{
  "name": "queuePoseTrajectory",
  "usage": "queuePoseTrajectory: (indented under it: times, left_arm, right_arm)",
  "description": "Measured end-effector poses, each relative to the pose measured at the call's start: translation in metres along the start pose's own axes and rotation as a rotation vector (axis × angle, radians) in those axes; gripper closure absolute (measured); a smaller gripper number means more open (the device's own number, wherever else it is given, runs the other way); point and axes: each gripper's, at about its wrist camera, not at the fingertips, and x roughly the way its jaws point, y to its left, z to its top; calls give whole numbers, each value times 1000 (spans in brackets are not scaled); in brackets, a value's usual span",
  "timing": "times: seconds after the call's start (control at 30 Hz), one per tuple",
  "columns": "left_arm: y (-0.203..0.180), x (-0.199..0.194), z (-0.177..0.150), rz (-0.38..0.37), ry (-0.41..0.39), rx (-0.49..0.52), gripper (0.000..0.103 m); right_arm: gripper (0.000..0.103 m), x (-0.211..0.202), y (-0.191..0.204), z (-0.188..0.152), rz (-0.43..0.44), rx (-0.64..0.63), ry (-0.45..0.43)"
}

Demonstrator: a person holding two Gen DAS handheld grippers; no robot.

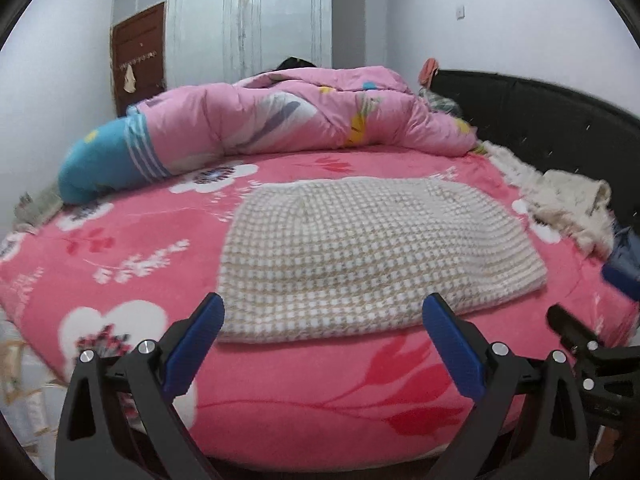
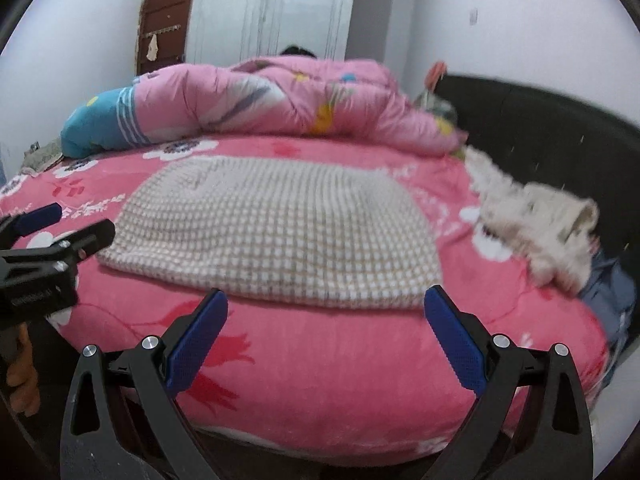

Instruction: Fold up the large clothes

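Nearest, the left gripper (image 1: 323, 316) stands spread wide with nothing between its blue pads, and the right gripper (image 2: 326, 312) is likewise spread and empty. Both hang over the near edge of the pink floral bedspread (image 1: 120, 248). Just beyond their tips the folded checked garment (image 1: 360, 248) lies flat on the bedspread, apart from both as far as the blur allows. Farther back sits a bunched pink quilt (image 1: 280, 116).
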Motion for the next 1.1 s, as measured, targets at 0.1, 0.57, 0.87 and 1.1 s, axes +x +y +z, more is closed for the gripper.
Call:
queuePoseTrajectory:
  times: [0.1, 0.57, 0.87, 1.1]
  left_arm:
    - [4, -11, 1, 11, -2, -32, 5]
    - [10, -3, -15, 77, 85, -80, 5]
    - [14, 13, -23, 87, 173, -122, 5]
    - [18, 13, -24, 80, 194, -151, 5]
  right_arm:
    - [8, -14, 2, 0, -14, 21, -41]
    - [8, 13, -3, -6, 99, 136, 129]
    - [8, 19, 8, -13, 104, 122, 179]
    - [8, 14, 15, -14, 95, 96, 187]
